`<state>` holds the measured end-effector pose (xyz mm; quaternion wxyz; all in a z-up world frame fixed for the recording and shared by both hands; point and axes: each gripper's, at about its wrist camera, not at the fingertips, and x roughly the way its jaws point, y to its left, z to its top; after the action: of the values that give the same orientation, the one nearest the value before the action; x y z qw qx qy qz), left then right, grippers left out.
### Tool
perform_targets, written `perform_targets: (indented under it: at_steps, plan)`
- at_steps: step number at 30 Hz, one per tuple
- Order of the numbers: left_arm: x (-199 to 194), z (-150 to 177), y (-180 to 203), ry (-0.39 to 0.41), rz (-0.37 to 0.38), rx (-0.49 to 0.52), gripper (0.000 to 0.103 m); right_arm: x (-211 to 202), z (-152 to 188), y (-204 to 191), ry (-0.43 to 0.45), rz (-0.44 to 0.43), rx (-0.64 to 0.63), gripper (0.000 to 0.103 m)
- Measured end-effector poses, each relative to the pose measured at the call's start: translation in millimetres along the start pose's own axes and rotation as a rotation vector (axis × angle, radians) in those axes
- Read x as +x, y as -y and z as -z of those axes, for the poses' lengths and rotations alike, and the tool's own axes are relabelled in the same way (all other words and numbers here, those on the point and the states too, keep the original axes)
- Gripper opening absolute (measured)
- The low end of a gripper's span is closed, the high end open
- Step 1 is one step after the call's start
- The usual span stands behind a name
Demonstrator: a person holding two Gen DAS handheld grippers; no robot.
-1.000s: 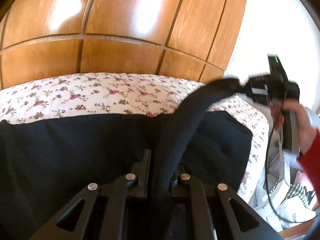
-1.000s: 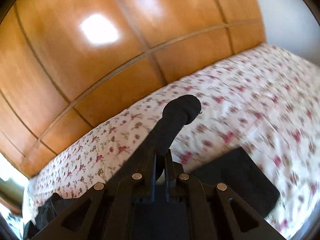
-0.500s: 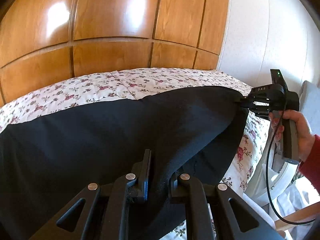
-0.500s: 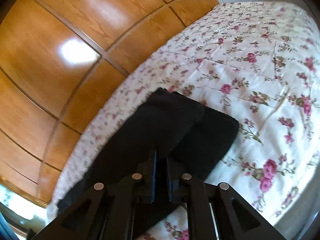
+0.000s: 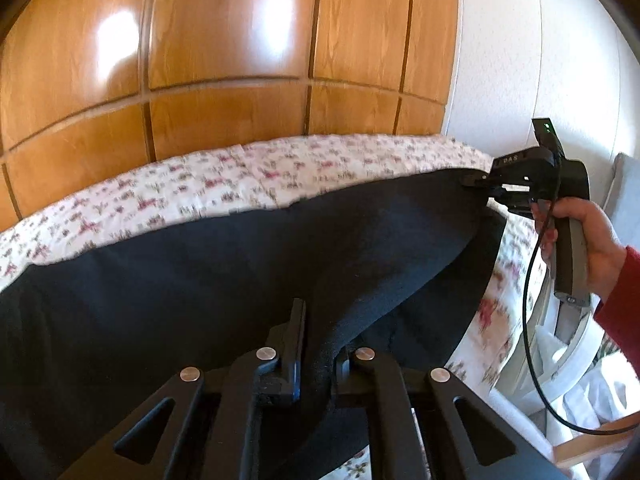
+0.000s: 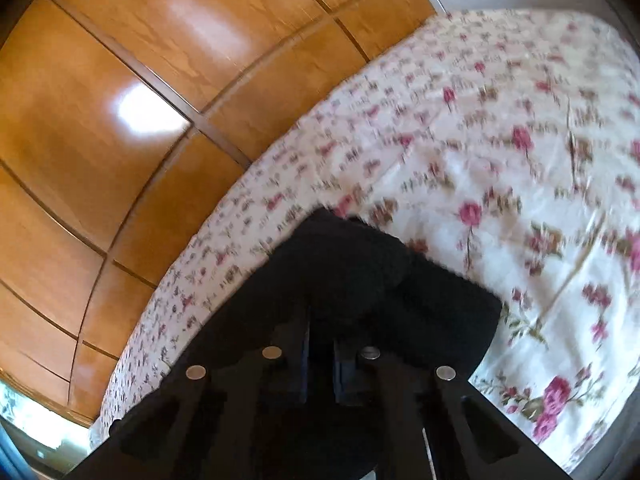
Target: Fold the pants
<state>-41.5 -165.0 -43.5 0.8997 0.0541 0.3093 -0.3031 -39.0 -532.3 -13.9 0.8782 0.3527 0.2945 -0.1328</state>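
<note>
The black pants (image 5: 240, 280) lie spread on the flowery bed (image 5: 280, 176), with one edge pinched tight in the left tool (image 5: 318, 354) and another edge pinched tight in the right tool (image 6: 320, 344), near the wooden wall (image 5: 224, 40).

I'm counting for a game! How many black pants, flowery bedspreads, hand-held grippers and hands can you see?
Black pants: 1
Flowery bedspread: 1
Hand-held grippers: 2, the left hand-held gripper and the right hand-held gripper, each shut on the pants
Hands: 1
Total: 5
</note>
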Motion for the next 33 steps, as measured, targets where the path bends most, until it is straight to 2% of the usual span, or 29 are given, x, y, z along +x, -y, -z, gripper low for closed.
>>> perform_targets:
  at_steps: [6,10,13,17,20,25,27,28,29,31,33]
  plan:
    - [-15.0,-10.6,8.2,0.029,0.024,0.021,0.008,-30.4,-14.9,-2.7,0.064,-0.018,-0.030,0.008]
    - [-7.0,7.3,19.3,-0.021,0.023,0.083,0.008,-31.6,-3.2,11.9,0.039,0.024,-0.039,0.008]
    - [6.0,22.7,24.7,-0.075,0.017,0.120,0.008,-20.8,10.7,31.6,-0.001,0.059,0.006,0.008]
    - [9.9,29.0,28.8,-0.074,0.001,0.160,0.008,-14.5,21.5,47.0,-0.010,0.064,0.021,0.008]
    - [8.9,28.8,26.4,-0.075,0.014,0.136,0.008,-16.3,18.4,41.2,-0.009,0.080,-0.021,0.008]
    - [5.8,24.9,26.7,-0.070,0.029,0.115,0.009,-20.5,15.0,40.1,0.021,0.075,-0.003,0.008]
    - [12.8,30.3,30.5,-0.100,0.022,0.144,0.009,-14.0,17.5,42.3,0.004,0.099,-0.012,0.008]
    - [12.2,32.0,32.4,-0.090,0.015,0.158,0.010,-12.5,19.2,44.7,0.003,0.099,-0.002,0.008]
    - [11.0,32.3,33.9,-0.088,0.012,0.168,0.018,-12.4,20.3,47.7,0.006,0.096,0.017,0.008]
    - [8.9,30.3,35.0,-0.104,0.041,0.175,0.027,-14.9,18.6,47.4,-0.004,0.092,0.026,0.010]
    - [1.4,26.7,29.7,-0.106,0.084,0.158,0.029,-22.1,15.6,43.8,-0.003,0.106,0.016,0.020]
